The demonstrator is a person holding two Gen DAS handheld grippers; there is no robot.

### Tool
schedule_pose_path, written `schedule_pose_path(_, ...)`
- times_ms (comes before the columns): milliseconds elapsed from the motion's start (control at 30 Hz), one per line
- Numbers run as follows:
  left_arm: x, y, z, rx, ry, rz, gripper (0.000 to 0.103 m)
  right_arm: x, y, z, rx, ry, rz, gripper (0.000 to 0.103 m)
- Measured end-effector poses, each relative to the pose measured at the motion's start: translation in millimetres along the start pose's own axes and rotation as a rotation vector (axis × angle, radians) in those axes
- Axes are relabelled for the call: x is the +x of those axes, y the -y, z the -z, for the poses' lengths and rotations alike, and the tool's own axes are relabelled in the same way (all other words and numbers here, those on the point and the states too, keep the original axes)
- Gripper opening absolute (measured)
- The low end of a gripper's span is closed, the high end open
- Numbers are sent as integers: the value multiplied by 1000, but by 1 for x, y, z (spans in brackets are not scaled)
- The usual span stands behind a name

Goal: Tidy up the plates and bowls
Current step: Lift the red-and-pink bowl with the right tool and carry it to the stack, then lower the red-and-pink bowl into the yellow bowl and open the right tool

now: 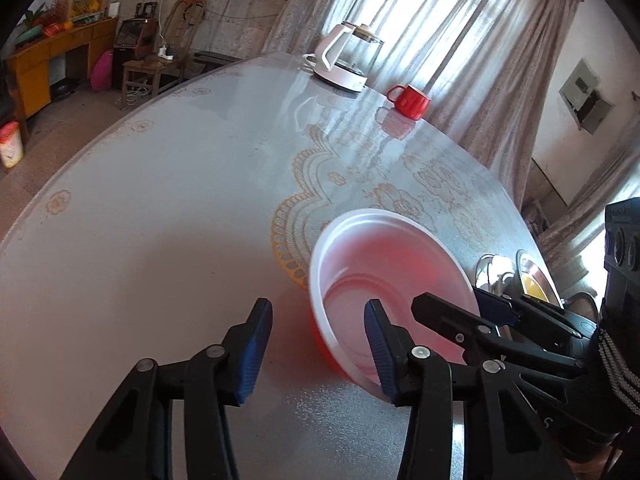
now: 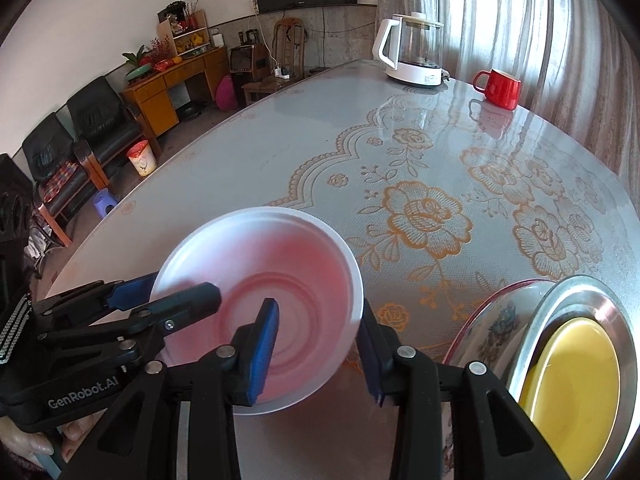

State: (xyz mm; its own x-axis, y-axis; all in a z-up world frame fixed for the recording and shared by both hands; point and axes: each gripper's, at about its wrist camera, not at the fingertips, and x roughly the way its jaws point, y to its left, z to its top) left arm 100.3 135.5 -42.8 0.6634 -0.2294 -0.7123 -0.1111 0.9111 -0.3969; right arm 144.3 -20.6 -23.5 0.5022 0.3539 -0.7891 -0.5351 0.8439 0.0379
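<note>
Red-and-white bowl point(image 2: 264, 312) tilted over table point(image 2: 400, 152); both grippers' jaws spread astride its rim: R gripper point(image 2: 318, 350) near edge, L gripper point(image 1: 318, 354) opp. side.

A white kettle point(image 2: 412, 54) stands near a red mug point(image 2: 500, 88).
</note>
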Motion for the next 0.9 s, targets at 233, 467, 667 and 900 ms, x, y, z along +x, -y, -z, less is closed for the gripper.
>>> schedule_pose_path(233, -20, 11, 8, 7, 49, 49, 37, -12, -5, 8, 3, 23, -22, 28)
schedule_pose_path(467, -46, 37, 0, 64, 90, 109, 37, -45, 5, 15, 57, 95, -37, 26)
schedule_pose_path(667, -59, 92, -4, 193, 118, 190, 40, -90, 32, 30, 138, 175, -5, 25)
schedule_pose_path(900, -41, 161, -7, 339, 75, 273, 40, -143, 77, 53, 253, 272, 110, 26)
